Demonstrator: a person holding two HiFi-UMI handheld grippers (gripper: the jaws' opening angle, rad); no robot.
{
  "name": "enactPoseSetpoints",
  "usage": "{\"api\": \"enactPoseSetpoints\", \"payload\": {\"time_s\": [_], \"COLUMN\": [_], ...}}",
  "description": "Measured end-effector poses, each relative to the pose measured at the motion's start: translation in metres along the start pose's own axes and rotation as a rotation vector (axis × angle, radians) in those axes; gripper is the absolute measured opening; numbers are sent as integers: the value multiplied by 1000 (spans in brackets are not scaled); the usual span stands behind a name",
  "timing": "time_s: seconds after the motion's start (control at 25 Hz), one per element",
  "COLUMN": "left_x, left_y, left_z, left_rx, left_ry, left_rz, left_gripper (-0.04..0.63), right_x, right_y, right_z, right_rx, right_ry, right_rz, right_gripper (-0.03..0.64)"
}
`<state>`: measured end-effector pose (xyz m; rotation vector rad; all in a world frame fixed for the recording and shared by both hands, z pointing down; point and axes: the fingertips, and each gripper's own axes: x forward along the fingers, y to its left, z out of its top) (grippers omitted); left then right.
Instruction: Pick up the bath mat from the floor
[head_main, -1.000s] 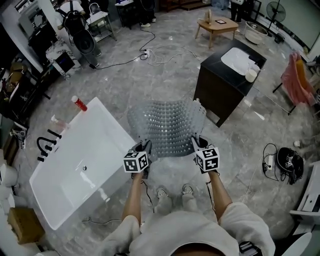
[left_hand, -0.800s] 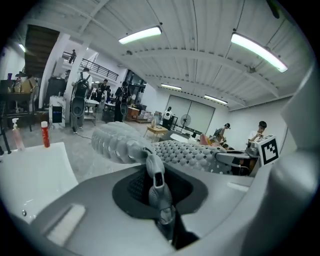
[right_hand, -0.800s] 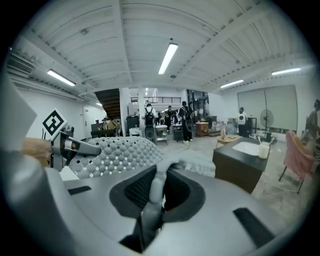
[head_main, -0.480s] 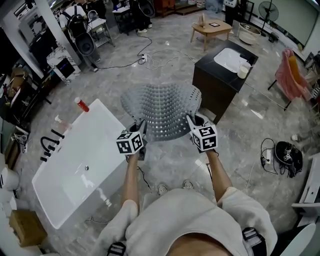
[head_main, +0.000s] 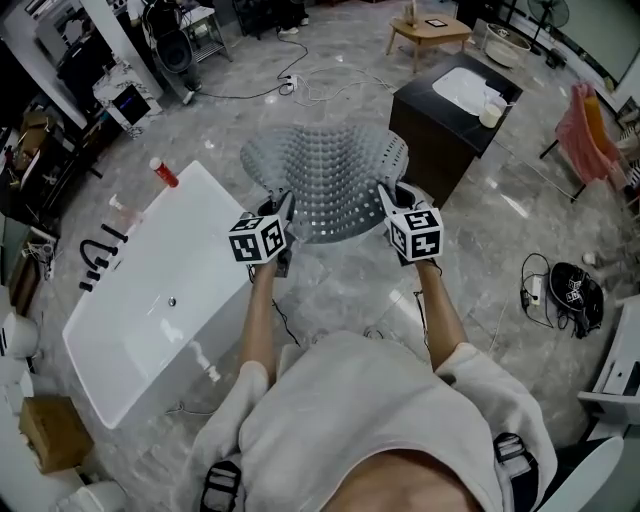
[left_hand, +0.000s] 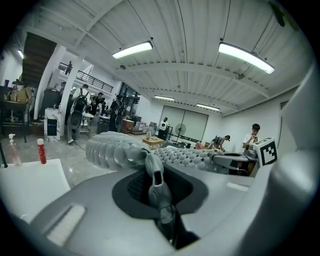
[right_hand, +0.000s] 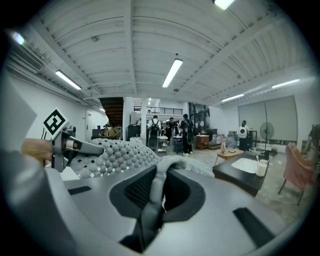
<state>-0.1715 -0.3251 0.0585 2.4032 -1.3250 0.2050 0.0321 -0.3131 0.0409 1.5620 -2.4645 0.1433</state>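
Currently, the person stands upright with both arms held forward over the floor (head_main: 345, 290).

1. Left gripper (head_main: 284, 214): the jaws are closed almost completely on the near left edge of the bath mat (head_main: 330, 175). The left gripper view shows a thin fold of the mat pinched between them.
2. Right gripper (right_hand: 152, 210): the jaws are likewise nearly closed, clamping the near right edge of the mat.
3. The mat hangs between the two grippers and extends away from the person, sagging in the middle. It lies between the bathtub (head_main: 150, 300) on the left and the dark cabinet (head_main: 440, 130) on the far right.

Task status: the grasp and the lift are judged complete. The mat appears clear of the floor, though the head view does not confirm this at its far edge. No further step is evident beyond holding it.

Change since the earlier frames: both grippers have risen, the mat has come up with them, and the person's shoes, visible below the grippers before, are now covered by the torso. The jaws have not changed.
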Motion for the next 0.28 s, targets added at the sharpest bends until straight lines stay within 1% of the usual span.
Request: {"api": "enactPoseSetpoints", "payload": {"time_s": [0.28], "left_x": [3], "left_y": [-3], "left_z": [-2], "left_rx": [-5], "left_ry": [11], "left_rz": [-10], "left_gripper": [42], "right_x": [-1], "right_y": [-2], "right_z": [-1], "right_rx": [-6], "right_ry": [10], "right_rz": [1], "right_gripper": [48]}}
